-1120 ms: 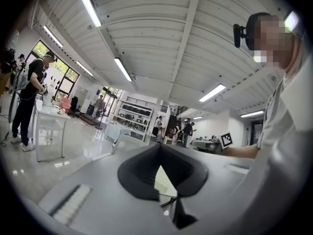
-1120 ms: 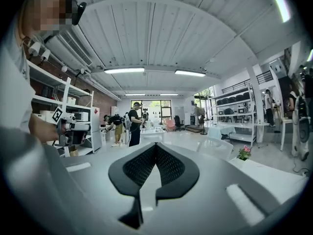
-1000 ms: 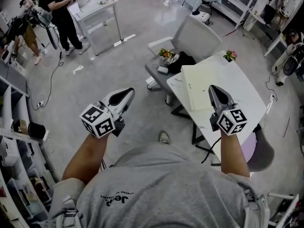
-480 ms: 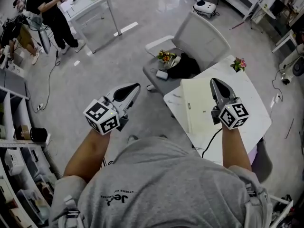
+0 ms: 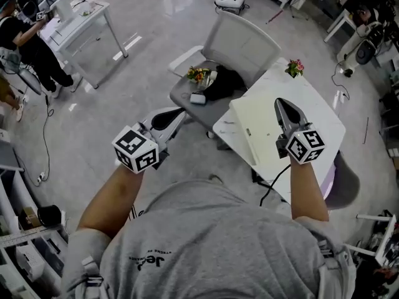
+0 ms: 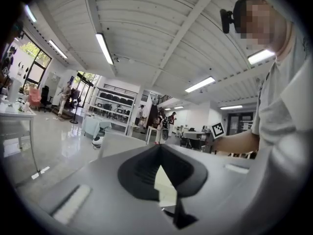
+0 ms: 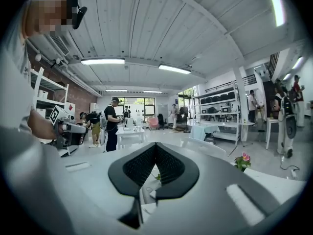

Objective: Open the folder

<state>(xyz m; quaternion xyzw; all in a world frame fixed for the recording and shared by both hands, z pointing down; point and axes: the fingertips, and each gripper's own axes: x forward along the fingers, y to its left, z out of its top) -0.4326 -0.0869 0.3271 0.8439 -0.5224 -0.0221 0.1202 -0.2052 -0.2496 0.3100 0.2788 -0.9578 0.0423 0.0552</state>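
The cream folder (image 5: 259,128) lies closed on the white table (image 5: 319,114), its near edge at the table's left side. My right gripper (image 5: 281,103) hovers over the folder's right part and points away from me; its jaws look shut with nothing in them. My left gripper (image 5: 177,113) is out to the left of the table, over the floor by the front edge of the chair seat, shut and empty. In the left gripper view its jaws (image 6: 159,148) meet at the tip. The right gripper (image 7: 155,146) shows its tips together too.
A grey chair (image 5: 243,41) stands behind the table's left corner, holding a black bundle (image 5: 224,83), a flower bunch (image 5: 198,75) and a small white box (image 5: 198,98). A pink potted flower (image 5: 293,67) sits on the table's far corner. A person (image 5: 28,42) stands by a desk (image 5: 78,17) far left.
Both grippers have travelled on toward the table and chair. The left gripper's tip now reaches the chair seat's edge. The right one stays over the folder. Both jaws remain closed.
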